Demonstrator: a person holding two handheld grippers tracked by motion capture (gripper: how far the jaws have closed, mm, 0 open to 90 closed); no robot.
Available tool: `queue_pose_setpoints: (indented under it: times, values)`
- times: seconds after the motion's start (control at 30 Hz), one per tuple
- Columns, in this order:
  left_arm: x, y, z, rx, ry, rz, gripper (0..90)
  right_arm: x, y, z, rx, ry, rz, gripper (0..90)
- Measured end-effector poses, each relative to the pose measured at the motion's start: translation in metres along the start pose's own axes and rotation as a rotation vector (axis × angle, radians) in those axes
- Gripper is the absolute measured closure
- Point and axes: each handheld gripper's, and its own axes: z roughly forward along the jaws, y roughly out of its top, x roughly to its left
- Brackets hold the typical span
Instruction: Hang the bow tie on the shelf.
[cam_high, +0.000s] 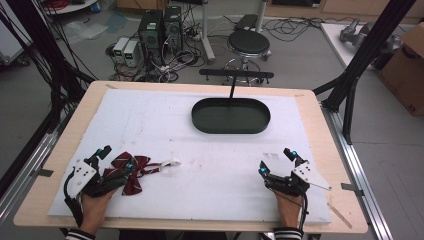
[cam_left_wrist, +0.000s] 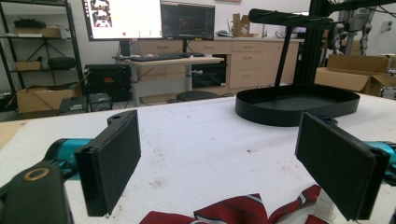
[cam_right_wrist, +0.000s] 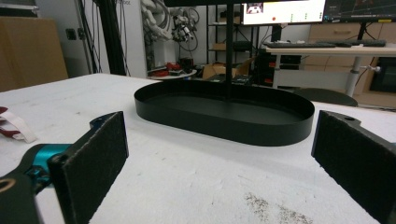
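The left gripper (cam_high: 116, 161) sits at the near left of the table (cam_high: 60, 145) with its jaws spread wide over the dark red bow tie (cam_high: 131, 172), which lies flat on the white mat (cam_high: 210, 150) with its pale strap (cam_high: 169, 164) trailing off to the right. In the left gripper view the bow tie (cam_left_wrist: 243, 215) shows low between the pads, not yet pinched. The right gripper (cam_high: 276, 161) rests near right, jaws also apart and holding nothing. The main risk is a shallow bite: closing on a loose fold or on the strap alone would let the tie droop and slip free on the way to the black tray (cam_high: 231, 116) with its upright stand (cam_high: 235, 75). How deep the pads sit is hard to judge, perhaps just above the cloth
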Motion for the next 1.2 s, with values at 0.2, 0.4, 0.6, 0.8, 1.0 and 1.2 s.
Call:
queue_pose_setpoints:
  times: [0.2, 0.4, 0.6, 0.8, 1.0, 1.2]
  values:
    - [0.000, 0.000, 0.000, 0.002, 0.001, 0.003, 14.6, 0.000, 0.000, 0.000, 0.000, 0.000, -0.001, 2.8]
    - [0.000, 0.000, 0.001, 0.011, 0.002, -0.001, 14.7, 0.001, 0.000, 0.000, 0.005, 0.000, -0.011, 2.8]
    - [0.000, 0.001, 0.002, 0.017, 0.001, 0.000, 14.6, 0.002, 0.000, 0.000, 0.004, -0.001, -0.016, 2.8]
    - [0.006, 0.006, 0.004, 0.022, -0.016, -0.025, 14.6, 0.003, 0.000, 0.000, 0.008, -0.009, -0.021, 2.8]
    - [0.008, 0.027, 0.006, 0.021, -0.053, 0.069, 14.6, 0.003, 0.000, 0.000, 0.008, -0.010, -0.022, 2.8]
    - [0.000, 0.055, 0.016, 0.084, -0.155, 0.132, 14.6, 0.002, 0.000, 0.000, 0.010, -0.009, -0.017, 2.8]
